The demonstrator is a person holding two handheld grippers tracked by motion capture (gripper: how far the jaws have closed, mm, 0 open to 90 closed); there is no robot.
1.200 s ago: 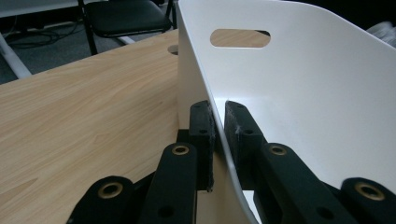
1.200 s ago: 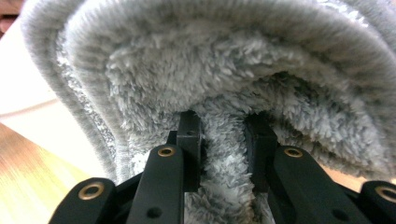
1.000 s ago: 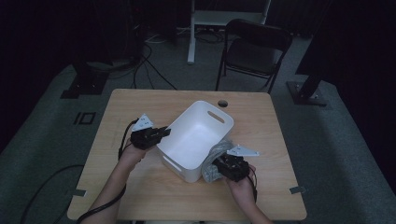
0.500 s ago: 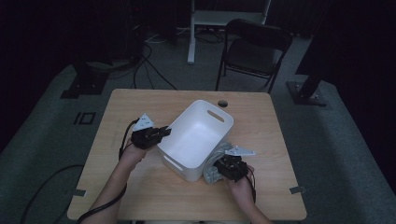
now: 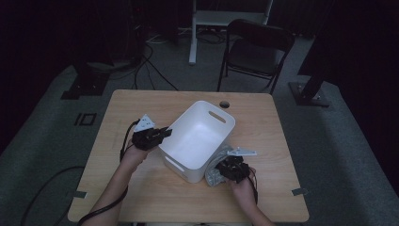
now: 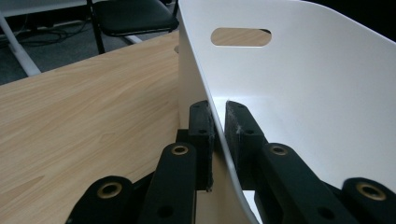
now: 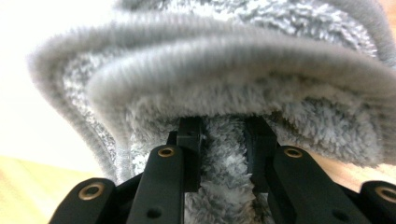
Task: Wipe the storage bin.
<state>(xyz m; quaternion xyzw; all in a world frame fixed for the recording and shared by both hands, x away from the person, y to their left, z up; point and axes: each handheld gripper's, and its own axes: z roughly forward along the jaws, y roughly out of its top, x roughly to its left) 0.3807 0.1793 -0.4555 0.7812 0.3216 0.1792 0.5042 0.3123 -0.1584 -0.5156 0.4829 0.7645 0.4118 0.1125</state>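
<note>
My left gripper [image 6: 219,126]: jaws clamped on the rim of the white bin [image 5: 200,136], mid tabletop [image 5: 141,197]. My right gripper [image 7: 222,140]: jaws pinching a fold of grey fleecy cloth [image 7: 233,88] against the bin's near corner. No readable writing anywhere.

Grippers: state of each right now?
Left gripper: shut on the white bin wall.
Right gripper: shut on the grey towel.
</note>
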